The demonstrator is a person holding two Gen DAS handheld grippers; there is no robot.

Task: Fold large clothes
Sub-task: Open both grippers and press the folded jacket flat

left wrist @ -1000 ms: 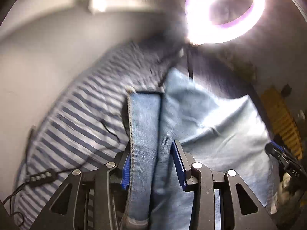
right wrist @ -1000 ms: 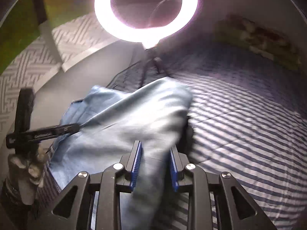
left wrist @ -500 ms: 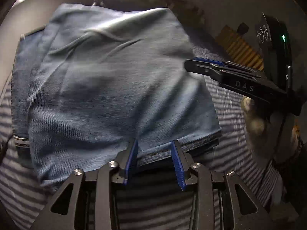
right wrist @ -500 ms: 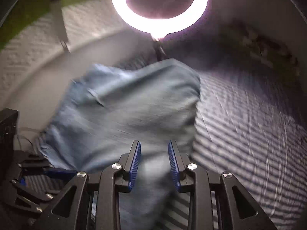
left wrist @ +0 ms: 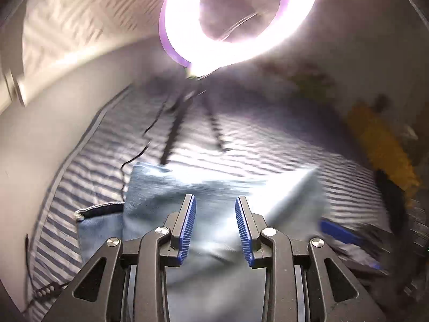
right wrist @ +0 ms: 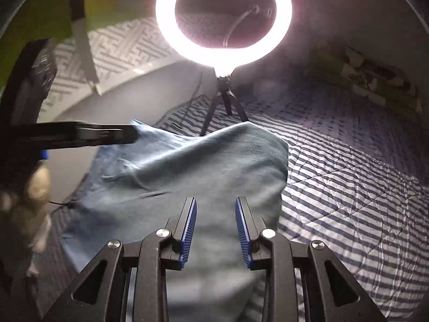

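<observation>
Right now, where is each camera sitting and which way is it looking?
Left wrist: sits on the left gripper, looks down over blue jeans on the striped bed; the right gripper shows.
Right wrist: sits on the right gripper, same way; left gripper and hand show.
Both share jeans, bed, ring light.

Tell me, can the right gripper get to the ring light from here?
Probably yes. The right gripper has denim between its pads, but only striped bedding lies before the ring light on its tripod.
</observation>
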